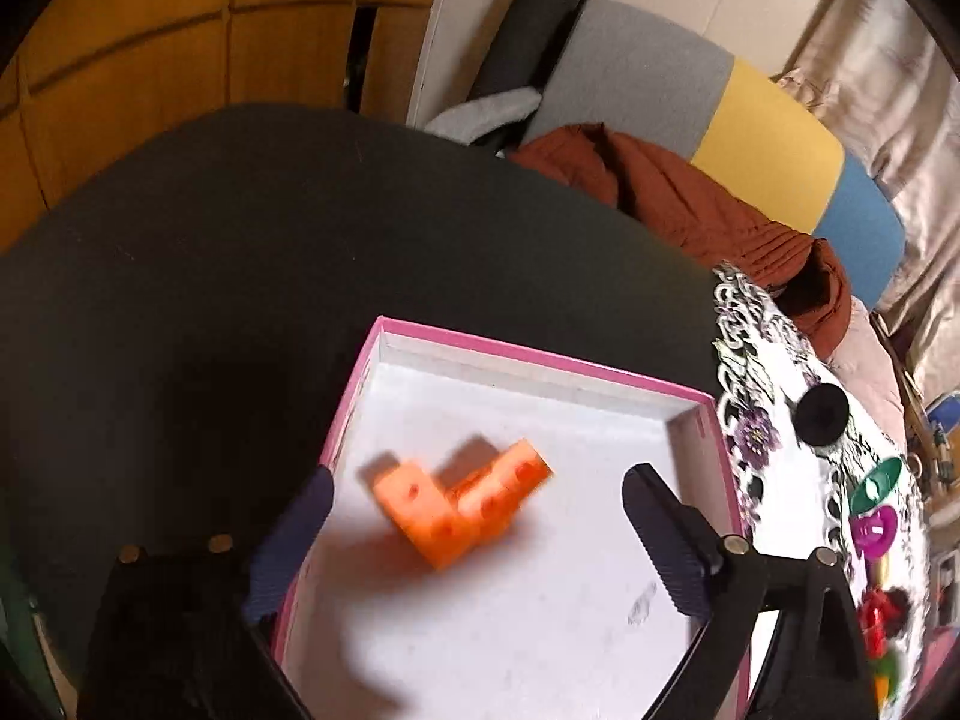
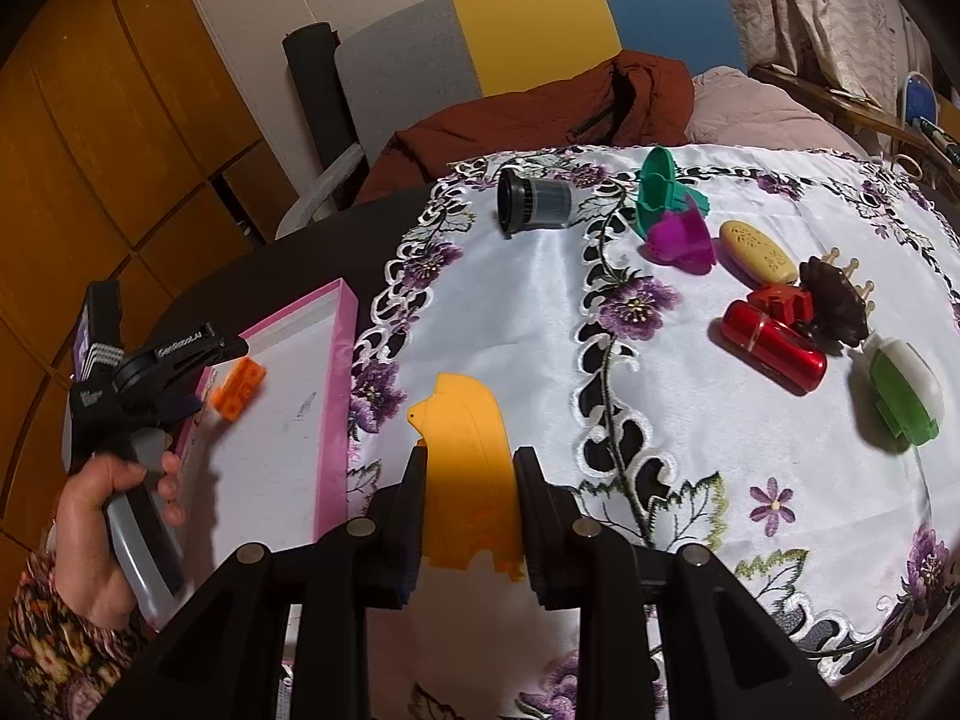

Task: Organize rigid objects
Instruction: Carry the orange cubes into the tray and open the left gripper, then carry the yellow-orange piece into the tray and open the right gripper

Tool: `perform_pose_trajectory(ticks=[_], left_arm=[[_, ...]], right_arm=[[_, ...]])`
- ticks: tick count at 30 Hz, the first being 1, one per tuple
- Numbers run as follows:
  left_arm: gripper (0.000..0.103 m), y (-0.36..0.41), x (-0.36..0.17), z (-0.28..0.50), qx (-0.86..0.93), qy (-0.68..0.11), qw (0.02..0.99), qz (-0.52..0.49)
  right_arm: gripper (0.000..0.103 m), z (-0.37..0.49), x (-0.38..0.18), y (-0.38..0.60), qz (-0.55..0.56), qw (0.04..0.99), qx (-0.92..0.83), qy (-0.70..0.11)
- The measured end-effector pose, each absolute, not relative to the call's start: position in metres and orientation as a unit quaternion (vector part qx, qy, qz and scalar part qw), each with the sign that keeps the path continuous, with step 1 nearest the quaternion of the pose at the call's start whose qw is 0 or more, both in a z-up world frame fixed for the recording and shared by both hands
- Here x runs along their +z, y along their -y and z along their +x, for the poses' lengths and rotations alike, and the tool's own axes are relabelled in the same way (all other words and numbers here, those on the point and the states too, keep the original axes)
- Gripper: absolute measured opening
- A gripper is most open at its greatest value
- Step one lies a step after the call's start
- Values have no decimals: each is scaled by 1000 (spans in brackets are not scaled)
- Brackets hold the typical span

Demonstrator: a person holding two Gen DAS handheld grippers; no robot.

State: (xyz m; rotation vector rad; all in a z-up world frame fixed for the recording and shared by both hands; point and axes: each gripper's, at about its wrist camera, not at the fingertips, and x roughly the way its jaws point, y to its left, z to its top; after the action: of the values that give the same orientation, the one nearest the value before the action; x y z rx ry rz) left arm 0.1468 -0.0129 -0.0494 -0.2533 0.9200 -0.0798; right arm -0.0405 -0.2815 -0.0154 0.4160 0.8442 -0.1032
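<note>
One piece is in so far: an orange block (image 1: 459, 504) shows inside the pink box (image 1: 528, 354), blurred in the left wrist view, between the left gripper's (image 1: 477, 501) wide-open fingers and held by neither. From the right view it sits near the box's far end, with the left gripper (image 2: 204, 360) over it and a hand (image 2: 114, 516) on the handle.

The right gripper (image 2: 468, 474) has its fingers set on either side of a yellow piece (image 2: 465, 462), touching or nearly so — I judge it gripped, or about to be, and likely next for the box. It lies just right of the box, on the floral cloth (image 2: 540, 324).

Most of the work is left. Out on the cloth are a grey cap (image 2: 534, 204), a green piece (image 2: 660, 192), a magenta piece (image 2: 681, 240), a cream case (image 2: 759, 252), a red tube (image 2: 774, 348), a small red block (image 2: 780, 303), a dark comb (image 2: 834, 306) and a green-and-white case (image 2: 906, 396) — all well apart from the box.
</note>
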Motion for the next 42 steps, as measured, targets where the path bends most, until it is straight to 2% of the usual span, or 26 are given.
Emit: perform_pose_trajectory(ticks=[10, 16, 42], left_arm=[[99, 6, -44, 85, -92, -449, 880, -128], [99, -2, -37, 58, -95, -426, 894, -97], [99, -11, -49, 36, -100, -446, 887, -71]], right_arm=[[27, -19, -7, 259, 183, 893, -13, -410], [27, 0, -1, 234, 172, 894, 24, -414], [27, 85, -19, 164, 95, 873, 89, -471]])
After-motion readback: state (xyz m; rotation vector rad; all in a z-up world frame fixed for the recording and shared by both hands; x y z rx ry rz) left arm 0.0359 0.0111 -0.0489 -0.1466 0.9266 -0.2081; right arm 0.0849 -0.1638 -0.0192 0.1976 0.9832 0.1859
